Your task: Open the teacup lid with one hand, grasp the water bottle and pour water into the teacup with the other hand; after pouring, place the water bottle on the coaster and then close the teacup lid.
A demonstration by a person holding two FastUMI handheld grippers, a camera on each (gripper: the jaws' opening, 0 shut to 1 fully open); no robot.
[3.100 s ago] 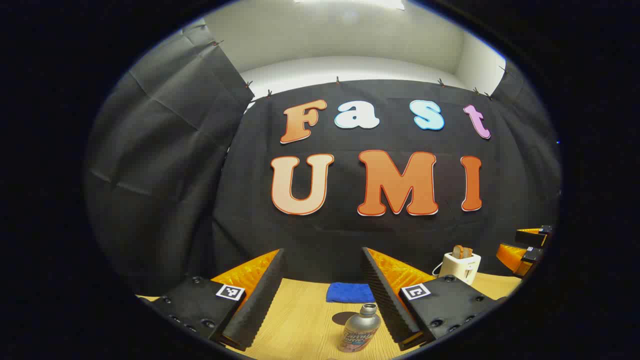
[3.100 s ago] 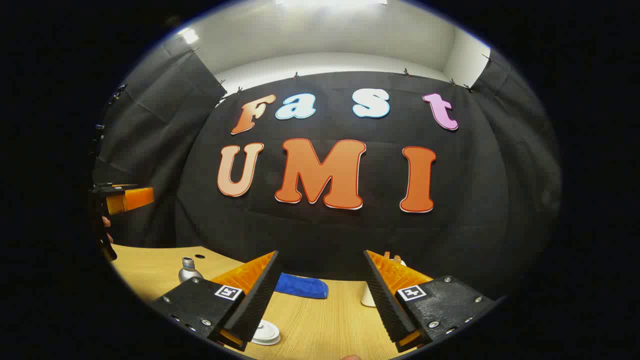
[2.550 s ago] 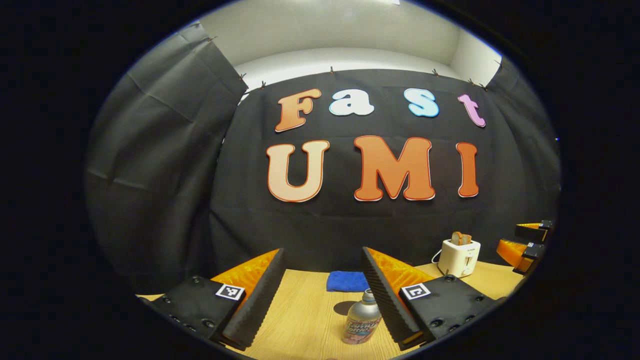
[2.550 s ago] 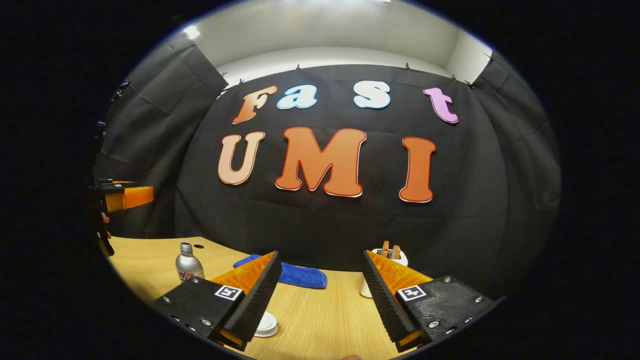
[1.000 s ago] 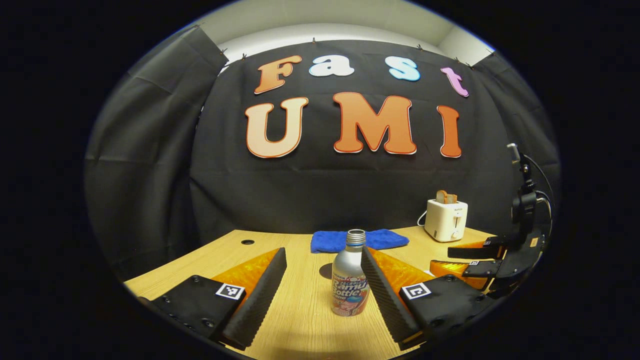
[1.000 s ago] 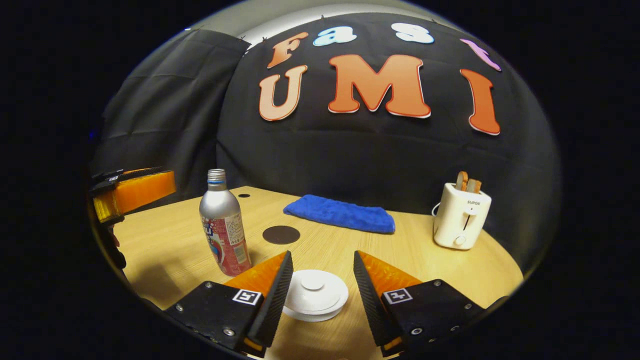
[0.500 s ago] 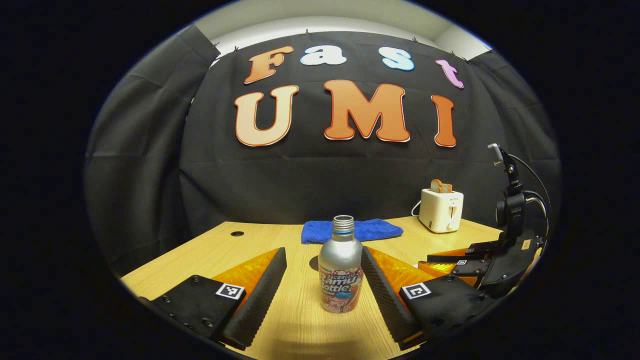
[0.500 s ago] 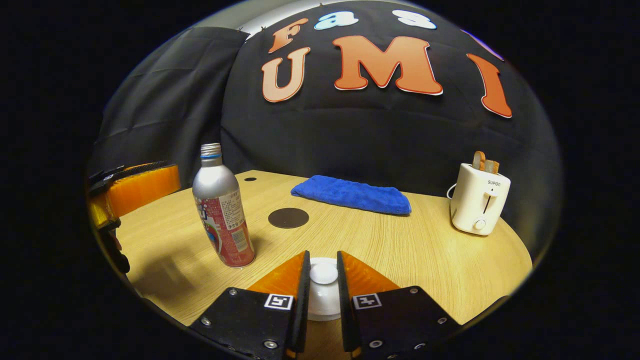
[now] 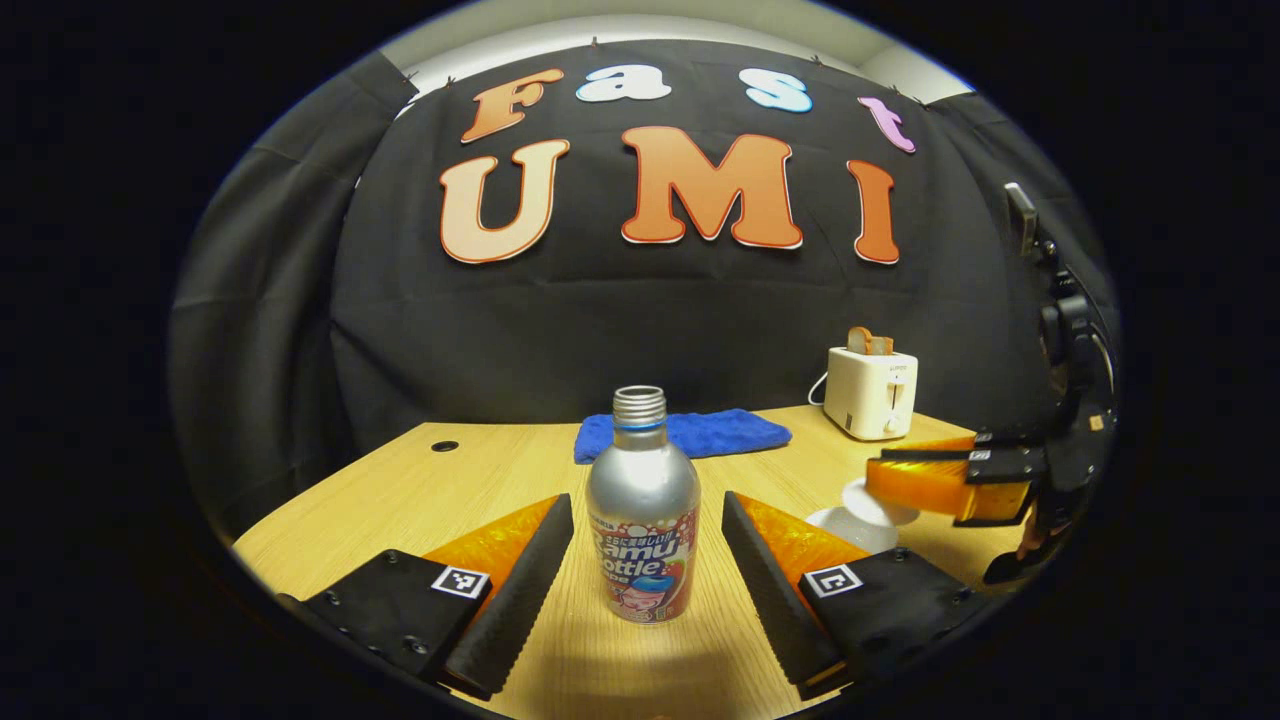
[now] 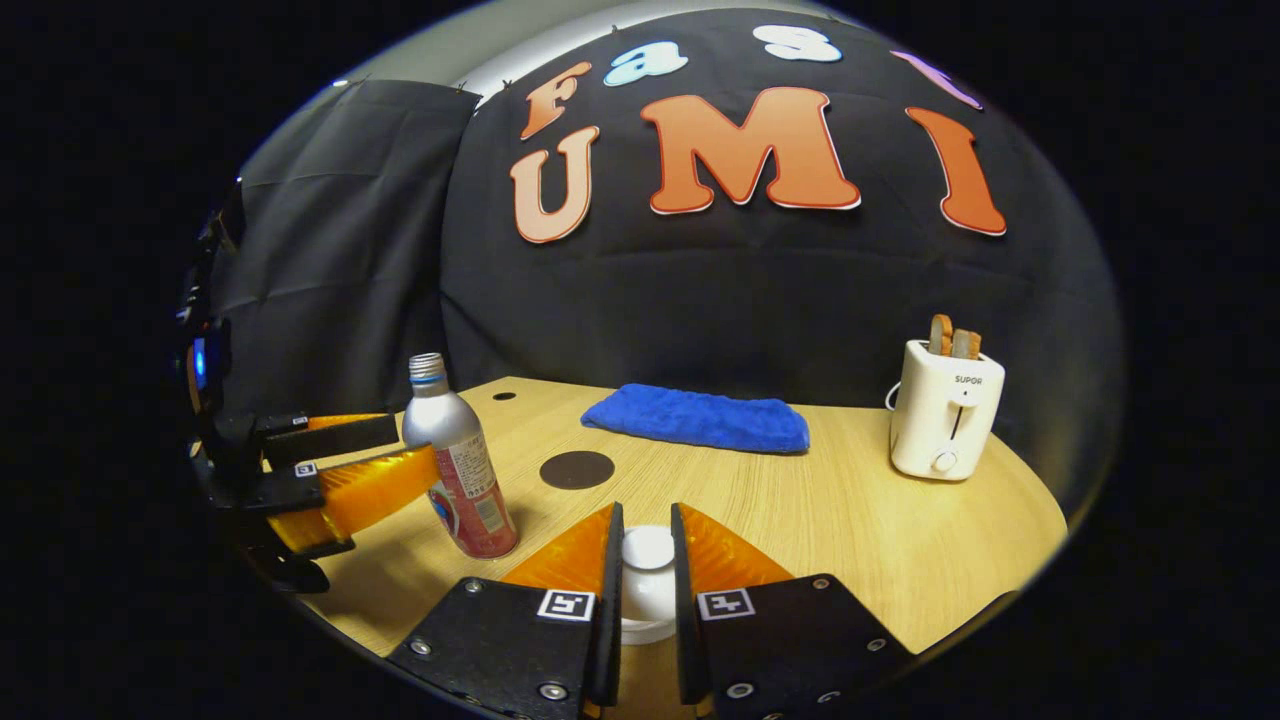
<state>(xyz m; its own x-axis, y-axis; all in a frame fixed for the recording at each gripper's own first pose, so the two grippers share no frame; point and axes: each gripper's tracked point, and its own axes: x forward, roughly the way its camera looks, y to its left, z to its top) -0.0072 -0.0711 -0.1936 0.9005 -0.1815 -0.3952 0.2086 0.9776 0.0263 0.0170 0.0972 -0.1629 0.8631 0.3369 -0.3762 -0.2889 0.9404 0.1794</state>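
At the bottom centre of the right gripper view, the right hand-held gripper point(image 10: 646, 590) pinches the white teacup lid's point(image 10: 647, 548) knob. In the left gripper view's lower middle, the left hand-held gripper point(image 9: 646, 575) stands spread around the upright water bottle point(image 9: 641, 510); the dark coaster point(image 10: 577, 469) lies on the surface point(image 10: 850, 530).

Two hand-held grippers with black bodies

Left gripper point(image 9: 640, 560) and right gripper point(image 10: 645, 590) each have black plates fixed with round screws, a small square black-and-white marker on each plate, and long wedge-shaped fingers point(image 9: 520, 590) with ribbed inner faces. A black post with cables rises behind the right gripper.
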